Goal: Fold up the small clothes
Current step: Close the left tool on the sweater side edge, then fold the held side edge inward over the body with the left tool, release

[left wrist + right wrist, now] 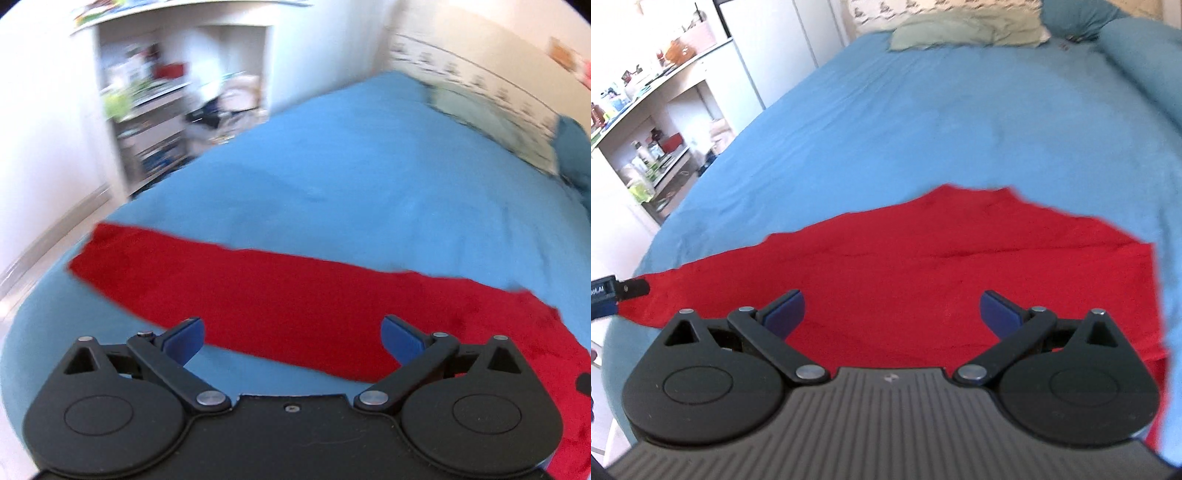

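My left claw (291,338) stands wide, its blue pads (184,338) spread apart and nothing between them; it hangs above the bed, tilted downward. My right claw (892,314) is likewise wide and holds nothing, blue pads (785,312) well apart over the cloth.

The red garment (923,266) lies flat on the bed, near its close edge. Its fabric is soft, matte and lightly creased. In my left view it reads as a long band (258,291) crossing the frame on a slant, narrow at the left end and broadening to the right. In my right view it forms a broad panel with a shallow peak at the far edge and a tapered strip running off left, where the tip of the other claw (635,288) shows beside it.

The blue bedsheet (923,122) is smooth with faint wrinkles. At the far end rest a pale green pillow (964,31) and a blue bolster (1145,59).

Beside the bed stands a white shelf unit (665,110); its open compartments hold bottles, jars and small boxes, too blurred in my left view to name singly.
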Tool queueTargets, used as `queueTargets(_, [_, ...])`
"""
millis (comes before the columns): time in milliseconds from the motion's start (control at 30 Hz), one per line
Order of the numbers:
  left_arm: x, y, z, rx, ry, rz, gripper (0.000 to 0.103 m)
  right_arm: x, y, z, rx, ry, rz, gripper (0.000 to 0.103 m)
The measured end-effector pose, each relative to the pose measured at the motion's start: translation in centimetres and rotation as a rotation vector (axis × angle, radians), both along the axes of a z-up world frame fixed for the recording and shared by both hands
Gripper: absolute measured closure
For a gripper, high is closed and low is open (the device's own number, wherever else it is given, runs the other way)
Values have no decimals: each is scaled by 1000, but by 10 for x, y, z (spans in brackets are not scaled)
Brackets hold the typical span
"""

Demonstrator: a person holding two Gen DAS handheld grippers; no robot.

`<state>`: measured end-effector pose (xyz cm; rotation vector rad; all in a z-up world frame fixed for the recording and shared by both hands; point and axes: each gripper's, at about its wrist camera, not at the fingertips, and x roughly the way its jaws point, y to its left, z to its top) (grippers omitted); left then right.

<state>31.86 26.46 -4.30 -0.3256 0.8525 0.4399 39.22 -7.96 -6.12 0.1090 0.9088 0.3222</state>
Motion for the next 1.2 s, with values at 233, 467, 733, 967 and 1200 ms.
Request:
queueTargets(233, [-18, 91, -35, -55, 17, 150, 1, 2, 85, -23, -21, 43, 14, 0])
queueTargets(467, [-21, 140, -73, -148, 22, 226, 29, -2, 122, -36, -69, 64, -31, 0])
queueTargets(733, [-15, 158, -80, -84, 1, 227, 65, -8, 130, -45, -64, 79, -83, 0])
queueTargets(967, [-14, 159, -78, -44, 5, 256, 97, -10, 122, -46, -44, 60, -103, 0])
queueTargets(1200, [0, 128, -33, 72, -93, 189, 98, -12, 87, -33, -8, 7, -139, 0])
